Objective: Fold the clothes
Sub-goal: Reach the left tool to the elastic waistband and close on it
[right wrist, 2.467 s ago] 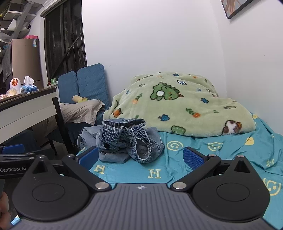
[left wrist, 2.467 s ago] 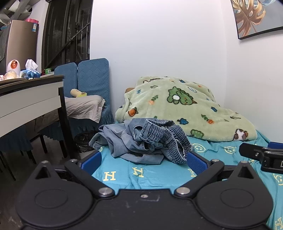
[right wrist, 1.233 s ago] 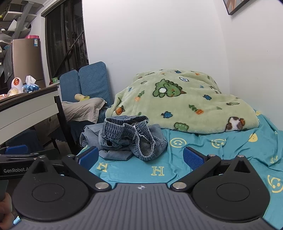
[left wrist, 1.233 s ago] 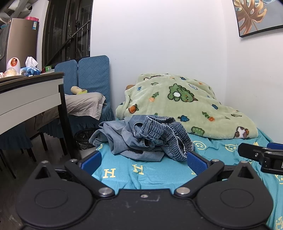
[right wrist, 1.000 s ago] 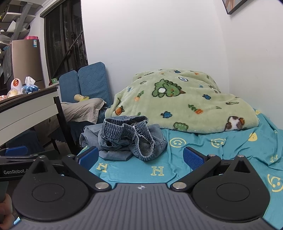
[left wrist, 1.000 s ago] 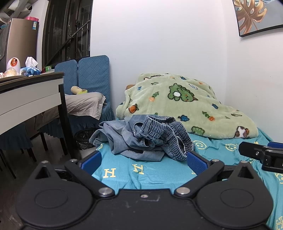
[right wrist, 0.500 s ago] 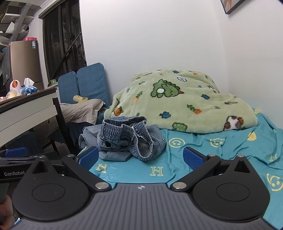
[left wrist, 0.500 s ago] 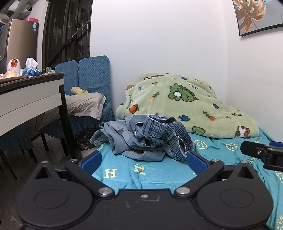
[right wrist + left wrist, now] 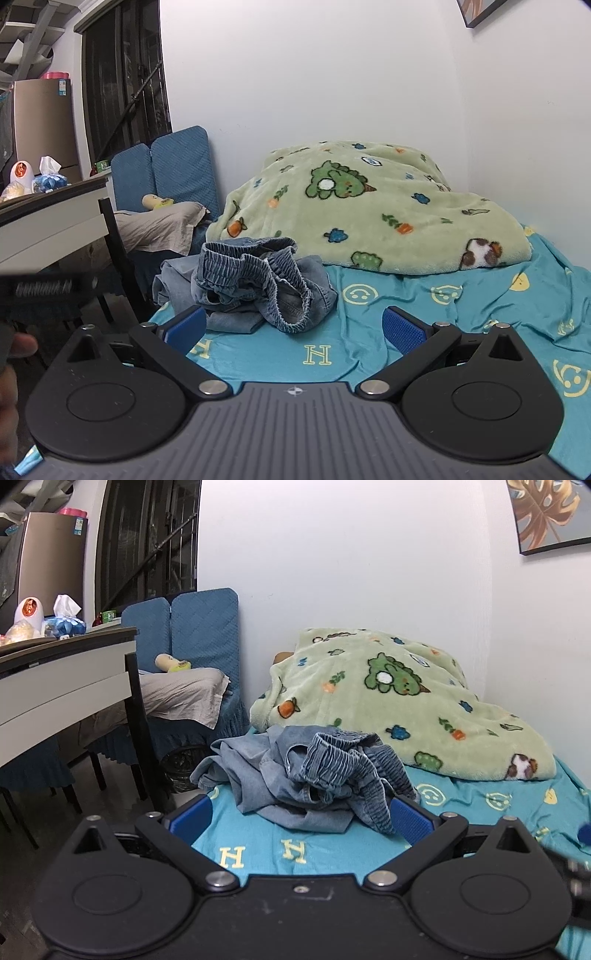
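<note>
Denim garments [image 9: 314,775]: found crumpled in one heap near the foot edge of the teal printed bedsheet [image 9: 266,849], in front of a green dinosaur-print fleece blanket [image 9: 388,701]. Left gripper [image 9: 301,818]: fingers spread wide, nothing grasped, held just short of the heap. Right gripper [image 9: 293,328]: likewise released, nothing held, heap seen ahead to its left.

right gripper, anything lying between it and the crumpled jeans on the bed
Nothing but bare teal bedsheet, printed with an H. In the right wrist view the right gripper is open, and the denim pile sits just beyond and left of its fingertips.
</note>
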A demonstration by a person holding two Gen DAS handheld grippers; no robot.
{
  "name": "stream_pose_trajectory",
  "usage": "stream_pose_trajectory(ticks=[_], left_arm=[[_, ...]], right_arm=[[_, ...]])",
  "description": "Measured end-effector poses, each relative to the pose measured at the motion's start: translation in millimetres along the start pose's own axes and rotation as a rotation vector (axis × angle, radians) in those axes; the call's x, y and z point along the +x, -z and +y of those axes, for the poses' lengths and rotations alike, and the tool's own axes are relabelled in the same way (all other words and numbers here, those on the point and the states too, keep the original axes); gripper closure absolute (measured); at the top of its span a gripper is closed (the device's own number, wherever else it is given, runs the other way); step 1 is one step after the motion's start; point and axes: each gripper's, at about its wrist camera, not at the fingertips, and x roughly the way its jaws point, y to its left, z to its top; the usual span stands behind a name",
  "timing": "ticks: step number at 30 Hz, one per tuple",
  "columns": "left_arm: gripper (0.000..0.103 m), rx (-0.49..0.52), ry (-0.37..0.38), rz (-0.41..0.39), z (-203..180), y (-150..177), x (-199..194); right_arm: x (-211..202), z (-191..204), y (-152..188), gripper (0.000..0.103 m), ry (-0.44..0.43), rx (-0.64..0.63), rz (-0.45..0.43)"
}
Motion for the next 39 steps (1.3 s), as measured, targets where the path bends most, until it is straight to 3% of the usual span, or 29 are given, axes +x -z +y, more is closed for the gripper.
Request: stream_pose_trajectory(ticks=[16, 22, 24, 25, 26, 29, 32, 39], left_arm=[[0.003, 0.031, -0.020, 0.099, -11, -45, 169], [0.024, 0.062, -0.056, 0.177, -19, -45, 229], [0.034, 0.060, -0.068, 0.199, -19, -43, 242], [0.045, 0.054, -0.068, 0.207, -18, -42, 246], [0.059, 0.044, -0.065, 0.214, -17, -41, 248], [0.087, 0.013, -0.048, 0.211, -12, -38, 235], [0.092, -0.010, -0.032, 0.189, -7, -35, 204], [0.094, -0.064, 0.006, 0.138, 7, -29, 132]], right_arm=[[37, -3, 8, 0.000, -0.033, -0.001, 0.061], [57, -14, 16, 0.000, -0.048, 0.041, 0.101], [63, -19, 19, 0.000, -0.054, 0.061, 0.115], [66, -21, 20, 0.000, -0.057, 0.071, 0.121], [69, -23, 22, 0.000, -0.060, 0.081, 0.128], [78, -30, 26, 0.000, -0.066, 0.109, 0.144], [81, -33, 28, 0.000, -0.071, 0.127, 0.150], [76, -28, 31, 0.001, -0.080, 0.103, 0.144]])
